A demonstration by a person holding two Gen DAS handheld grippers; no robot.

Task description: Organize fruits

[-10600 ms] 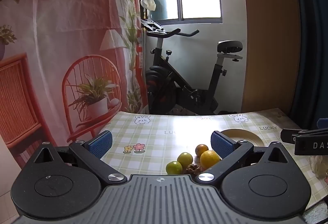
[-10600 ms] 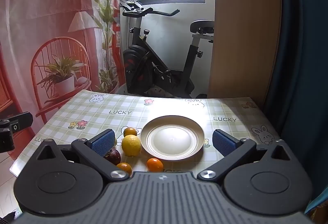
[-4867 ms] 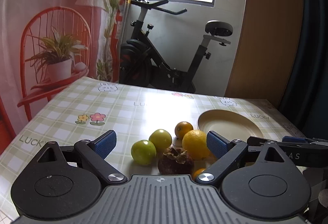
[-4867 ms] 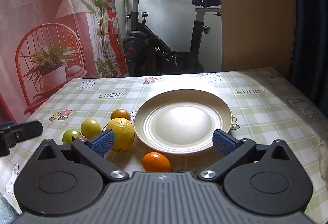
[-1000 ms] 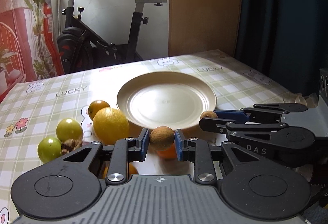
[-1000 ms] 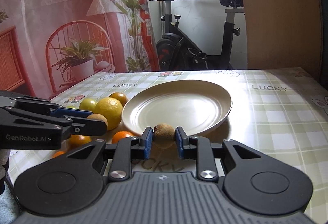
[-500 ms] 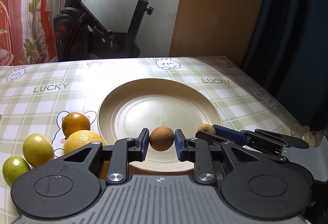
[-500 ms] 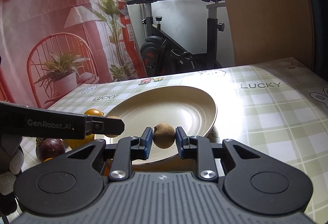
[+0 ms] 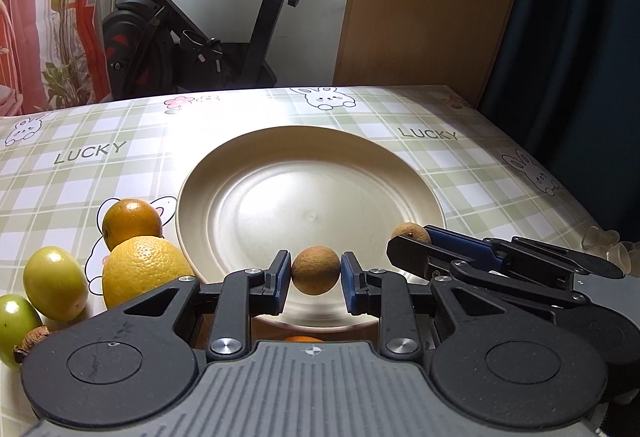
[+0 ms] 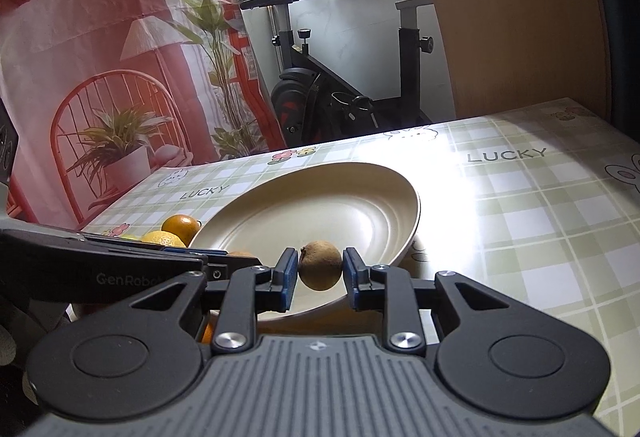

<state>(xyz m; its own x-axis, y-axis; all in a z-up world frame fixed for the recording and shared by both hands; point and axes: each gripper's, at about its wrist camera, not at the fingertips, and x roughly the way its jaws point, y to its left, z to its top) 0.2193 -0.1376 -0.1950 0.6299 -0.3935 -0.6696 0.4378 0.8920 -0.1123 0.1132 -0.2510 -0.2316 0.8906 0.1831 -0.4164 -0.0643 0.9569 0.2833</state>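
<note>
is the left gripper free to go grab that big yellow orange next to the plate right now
Probably not yet: the left gripper is shut on a small brown fruit. The big yellow orange sits uncovered beside the plate, so the path looks open after release.

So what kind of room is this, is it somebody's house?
Probably a room in someone's home. There's an exercise bike by the wall, a table with a checked bunny tablecloth marked LUCKY, and a printed backdrop picturing a chair and plants. It doesn't look like a lab or a shop.

My left gripper's body hides most of an orange fruit (image 9: 298, 338) below the plate (image 9: 248, 157); a brown husk (image 9: 30, 340), perhaps mangosteen, is mostly hidden too.
</note>
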